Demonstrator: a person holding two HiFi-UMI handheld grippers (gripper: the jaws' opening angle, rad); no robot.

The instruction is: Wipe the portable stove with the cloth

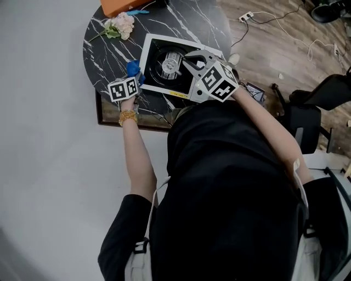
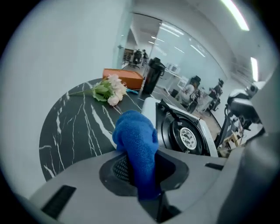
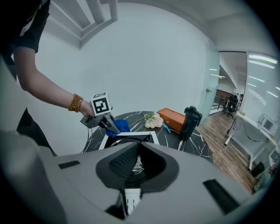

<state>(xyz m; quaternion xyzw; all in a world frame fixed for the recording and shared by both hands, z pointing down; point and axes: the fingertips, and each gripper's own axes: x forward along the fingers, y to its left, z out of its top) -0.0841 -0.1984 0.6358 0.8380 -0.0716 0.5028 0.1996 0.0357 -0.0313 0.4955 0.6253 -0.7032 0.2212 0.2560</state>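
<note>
Head view: your right gripper [image 1: 189,59], jaws closed on nothing, covers the portable stove [image 1: 162,66] at three o'clock; your left gripper [image 1: 134,81] pinches the blue cloth [image 2: 135,144] at its nine o'clock edge.

Round table [image 1: 104,49], black marble-look top with white veins. White wall [image 3: 144,57] directly behind it. Wood-plank floor [image 1: 274,49] to its right, carrying a white power strip [image 1: 247,16]. Black chair [image 1: 323,93] near, same side. Glazed partition [image 3: 262,83] and ceiling strip lights [image 2: 234,15] beyond.
</note>
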